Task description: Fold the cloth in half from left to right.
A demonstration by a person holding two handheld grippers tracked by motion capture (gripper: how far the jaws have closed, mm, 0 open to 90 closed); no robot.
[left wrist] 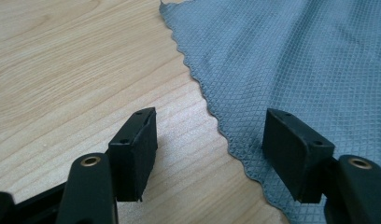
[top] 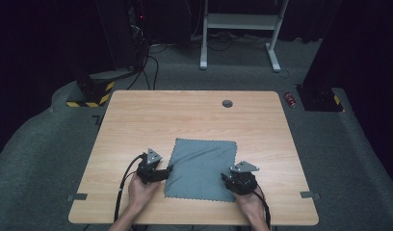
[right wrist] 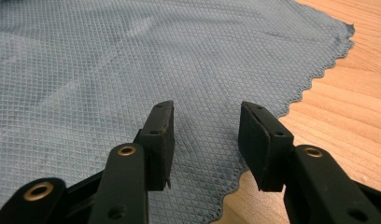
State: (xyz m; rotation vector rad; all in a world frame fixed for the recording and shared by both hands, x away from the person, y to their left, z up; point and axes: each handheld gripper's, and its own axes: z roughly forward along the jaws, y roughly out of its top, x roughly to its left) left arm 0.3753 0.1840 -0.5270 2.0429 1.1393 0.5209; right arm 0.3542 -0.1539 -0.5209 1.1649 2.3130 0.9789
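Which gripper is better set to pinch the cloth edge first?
Left gripper, probably: its open jaws straddle the cloth's scalloped edge. Right gripper has both open jaws over cloth, the edge off to one side.

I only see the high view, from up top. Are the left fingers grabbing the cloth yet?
Observer: No. In the left gripper view, the left gripper is open, and the edge of the cloth runs between its fingers.
Operator: What's under each finger?
Observer: One is over bare table, the other over cloth.
Operator: And the right one?
Observer: The right gripper is open too, with both fingertips over cloth, close to its zigzag edge.
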